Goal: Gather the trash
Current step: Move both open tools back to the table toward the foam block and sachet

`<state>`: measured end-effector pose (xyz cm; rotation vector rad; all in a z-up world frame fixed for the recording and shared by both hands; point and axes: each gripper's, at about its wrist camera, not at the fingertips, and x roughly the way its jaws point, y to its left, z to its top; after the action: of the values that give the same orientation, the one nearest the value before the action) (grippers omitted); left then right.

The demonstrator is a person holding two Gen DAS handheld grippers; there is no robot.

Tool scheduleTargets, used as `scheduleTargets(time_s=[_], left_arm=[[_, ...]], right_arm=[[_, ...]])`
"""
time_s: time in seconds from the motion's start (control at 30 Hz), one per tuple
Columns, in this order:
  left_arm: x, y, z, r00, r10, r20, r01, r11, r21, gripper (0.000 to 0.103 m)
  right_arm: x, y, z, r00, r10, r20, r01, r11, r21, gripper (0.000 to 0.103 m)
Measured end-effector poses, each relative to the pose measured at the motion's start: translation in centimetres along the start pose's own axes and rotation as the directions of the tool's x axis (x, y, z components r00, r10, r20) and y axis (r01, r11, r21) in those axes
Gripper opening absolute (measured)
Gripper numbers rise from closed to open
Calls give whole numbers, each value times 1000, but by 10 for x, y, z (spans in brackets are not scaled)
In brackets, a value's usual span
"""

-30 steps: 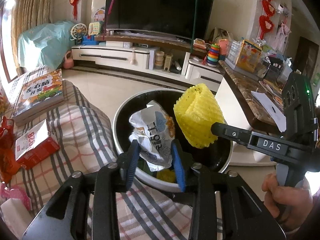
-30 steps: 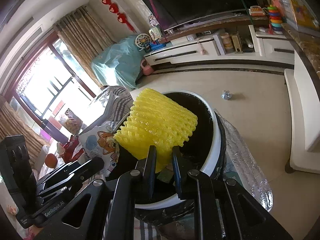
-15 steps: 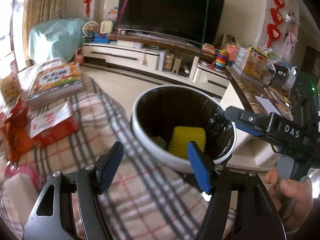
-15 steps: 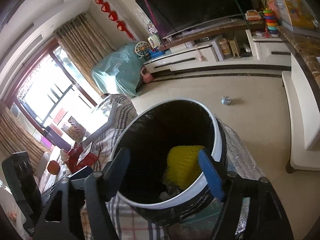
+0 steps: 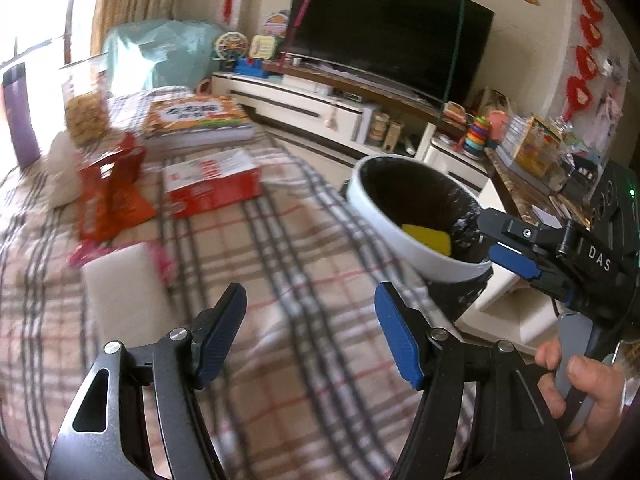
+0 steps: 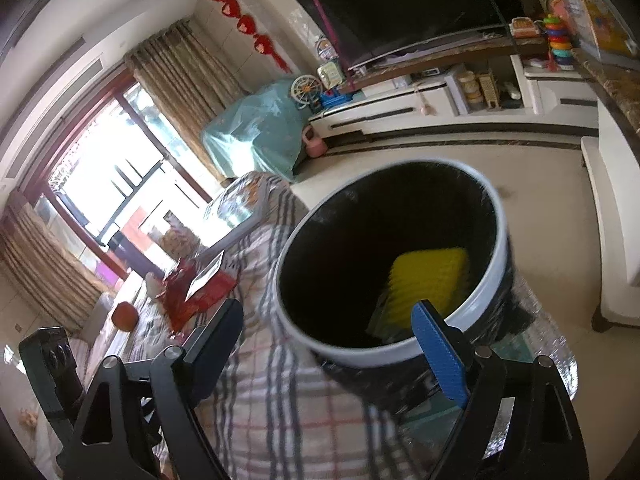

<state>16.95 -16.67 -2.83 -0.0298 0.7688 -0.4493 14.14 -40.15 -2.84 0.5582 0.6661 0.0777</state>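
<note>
Left wrist view: red box (image 5: 211,184) and book (image 5: 198,122) lie on the checked cloth (image 5: 280,280), beside the bin (image 5: 416,256). Yellow net (image 6: 426,280) leans tilted inside the bin. Left gripper (image 5: 310,332) and right gripper (image 6: 332,340) have both just been opening, nothing between their jaws.

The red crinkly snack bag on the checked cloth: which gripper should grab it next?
Probably left. The left hand-held gripper is open and empty over the checked cloth, facing the red crinkly snack bag. The right hand-held gripper, also open and empty, faces the white-rimmed bin.
</note>
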Motion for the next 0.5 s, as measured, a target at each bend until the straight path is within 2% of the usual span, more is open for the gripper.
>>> scheduleTargets(time_s=[0.3,0.37,0.43,0.5], left_arm=[[-32,35,-13,999,38,27,-36,997,-73,68],[-39,40,-18,997,71,42,-68,995,-78,70],[-44,49,-22,991,121,62,-115,989,-94,76],[-42,57,-25,986,160,51,-153,982,-110,79]], right_arm=[[6,31,-21,999,37,-33,-38,998,-53,89],[7,38,-25,998,44,-39,-46,997,-69,89],[9,44,-29,998,50,-47,-54,995,-78,89],[11,50,-35,997,57,-56,-61,994,-85,89]])
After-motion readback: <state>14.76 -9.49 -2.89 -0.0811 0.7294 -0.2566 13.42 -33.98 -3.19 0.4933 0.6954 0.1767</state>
